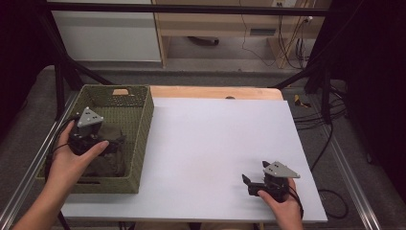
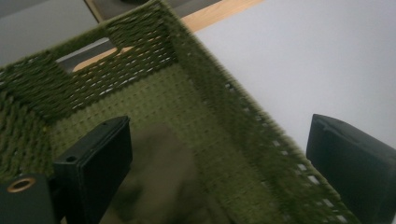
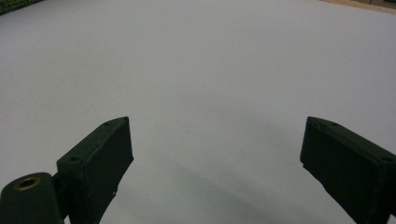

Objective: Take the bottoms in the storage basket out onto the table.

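Observation:
A green woven basket (image 1: 144,136) stands at the table's left, and its inside wall (image 2: 219,88) is seen in the left gripper view. A dark olive cloth (image 1: 107,163) lies crumpled in the basket's near half, blurred (image 2: 159,182) beside one jaw. My left gripper (image 1: 115,143) hovers over the basket above the cloth, open (image 2: 219,122) with its jaws wide apart and nothing between them. Low over the white sheet (image 1: 215,143) near the front right, my right gripper (image 1: 255,172) is also open (image 3: 217,122) and empty.
The white sheet covers most of the wooden table (image 1: 215,92), whose far edge shows as a strip. The basket has a handle slot (image 1: 120,91) in its far wall. Black frame bars and cables (image 1: 330,120) stand around the table.

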The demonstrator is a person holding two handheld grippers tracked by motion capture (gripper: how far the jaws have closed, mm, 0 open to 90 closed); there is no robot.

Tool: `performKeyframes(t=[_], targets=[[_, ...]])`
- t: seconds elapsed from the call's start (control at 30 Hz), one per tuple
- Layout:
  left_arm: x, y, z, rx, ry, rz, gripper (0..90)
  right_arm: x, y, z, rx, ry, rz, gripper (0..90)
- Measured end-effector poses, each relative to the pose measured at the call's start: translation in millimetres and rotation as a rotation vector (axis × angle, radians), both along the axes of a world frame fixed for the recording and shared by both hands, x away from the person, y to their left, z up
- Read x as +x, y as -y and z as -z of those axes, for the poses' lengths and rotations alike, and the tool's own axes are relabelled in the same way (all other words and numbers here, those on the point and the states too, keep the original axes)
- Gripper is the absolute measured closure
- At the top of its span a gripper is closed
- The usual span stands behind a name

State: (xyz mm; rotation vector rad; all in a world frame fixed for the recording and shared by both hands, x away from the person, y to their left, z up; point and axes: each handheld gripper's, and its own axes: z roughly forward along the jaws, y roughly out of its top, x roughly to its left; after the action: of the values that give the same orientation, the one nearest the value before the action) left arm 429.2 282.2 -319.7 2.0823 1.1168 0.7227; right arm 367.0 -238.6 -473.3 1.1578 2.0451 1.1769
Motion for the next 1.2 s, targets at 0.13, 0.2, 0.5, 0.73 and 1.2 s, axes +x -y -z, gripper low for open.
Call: performKeyframes(t=[0.13,0.2,0.5,0.73,1.2], targets=[[7.2,-10.0,-1.5,0.017,-0.014,-0.025,7.4,0.6,-0.5,0.6,-0.001,-0.005,-0.001,9.3],[9.3,-13.2,-0.9,0.028,-0.012,-0.037,8.6,0.7,-0.7,0.9,-0.003,-0.006,-0.001,9.3],[16.1,-24.1,4.0,0.037,-0.03,-0.071,9.7,0.7,-1.2,1.5,-0.004,-0.018,-0.004,9.1],[18.1,-31.6,5.5,0.047,-0.043,-0.091,9.5,0.8,-2.0,2.1,-0.008,-0.021,-0.01,8.9],[32.5,-45.7,8.7,0.065,-0.112,-0.148,9.9,0.6,-3.0,2.5,-0.008,-0.028,-0.018,8.3]])
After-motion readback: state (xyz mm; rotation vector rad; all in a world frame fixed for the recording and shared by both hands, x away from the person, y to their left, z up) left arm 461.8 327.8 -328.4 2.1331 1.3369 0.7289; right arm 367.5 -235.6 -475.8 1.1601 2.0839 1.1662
